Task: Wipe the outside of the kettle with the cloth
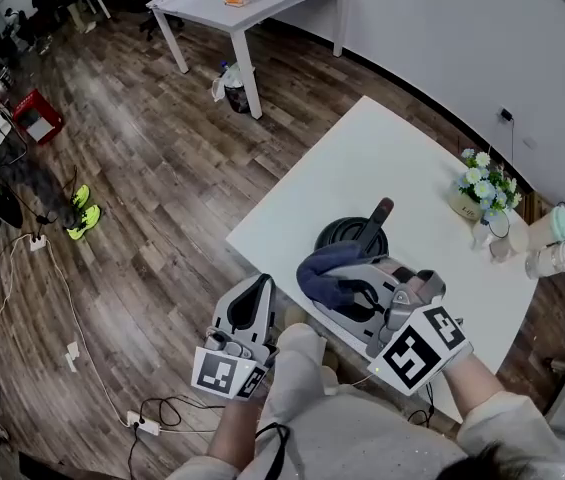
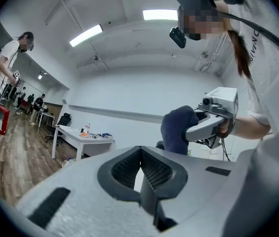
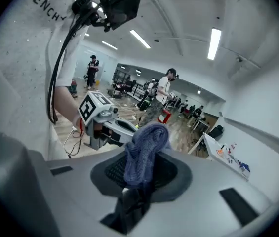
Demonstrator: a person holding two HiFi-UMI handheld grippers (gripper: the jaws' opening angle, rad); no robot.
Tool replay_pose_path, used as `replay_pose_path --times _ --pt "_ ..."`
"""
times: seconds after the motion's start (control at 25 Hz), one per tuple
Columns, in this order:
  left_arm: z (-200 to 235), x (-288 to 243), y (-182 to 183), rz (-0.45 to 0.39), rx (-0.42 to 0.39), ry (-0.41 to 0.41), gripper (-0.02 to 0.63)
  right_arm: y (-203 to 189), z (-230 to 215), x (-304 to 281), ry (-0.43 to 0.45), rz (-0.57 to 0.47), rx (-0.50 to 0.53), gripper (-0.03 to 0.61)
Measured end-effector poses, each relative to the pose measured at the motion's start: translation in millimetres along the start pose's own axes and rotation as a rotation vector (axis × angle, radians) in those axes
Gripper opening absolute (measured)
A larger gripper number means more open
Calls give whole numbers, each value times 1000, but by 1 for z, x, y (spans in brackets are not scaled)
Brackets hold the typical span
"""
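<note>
Right gripper view: cloth (image 3: 145,149) in tool (image 3: 138,180)

Wood floor (image 1: 152,168); white wall (image 1: 442,28); white desk (image 1: 202,3) far; ceiling strip lights (image 2: 86,35); office chair (image 2: 63,120), perhaps.

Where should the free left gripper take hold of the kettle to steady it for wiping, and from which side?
Probably its handle: the dark bar stands proud above the round kettle body and looks narrow enough for jaws. Come from the left of the head view, since the right gripper with the cloth crowds the near side.
</note>
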State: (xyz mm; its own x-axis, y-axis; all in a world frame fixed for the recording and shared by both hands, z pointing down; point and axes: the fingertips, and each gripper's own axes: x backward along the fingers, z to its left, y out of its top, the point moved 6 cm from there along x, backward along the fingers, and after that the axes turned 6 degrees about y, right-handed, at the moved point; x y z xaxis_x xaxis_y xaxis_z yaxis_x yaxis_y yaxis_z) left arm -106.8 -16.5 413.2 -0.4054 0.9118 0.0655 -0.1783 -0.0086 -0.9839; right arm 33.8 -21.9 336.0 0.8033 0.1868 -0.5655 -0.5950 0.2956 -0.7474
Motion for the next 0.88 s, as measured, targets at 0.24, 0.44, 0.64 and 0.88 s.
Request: replay_pose_path --times 0.24,0.44,0.64,0.88 --pt "24 2 -1 5 3 56 6 -11 -61 -26 39 93 -45 71" --pt "42 -2 0 5 2 87 6 -15 -99 -11 -33 -85 -211 71" --pt "49 -15 1 11 3 82 6 -37 -84 26 127 -339 -624 71" --pt "37 -28 2 10 -4 28 6 -91 -75 56 2 -242 -800 71"
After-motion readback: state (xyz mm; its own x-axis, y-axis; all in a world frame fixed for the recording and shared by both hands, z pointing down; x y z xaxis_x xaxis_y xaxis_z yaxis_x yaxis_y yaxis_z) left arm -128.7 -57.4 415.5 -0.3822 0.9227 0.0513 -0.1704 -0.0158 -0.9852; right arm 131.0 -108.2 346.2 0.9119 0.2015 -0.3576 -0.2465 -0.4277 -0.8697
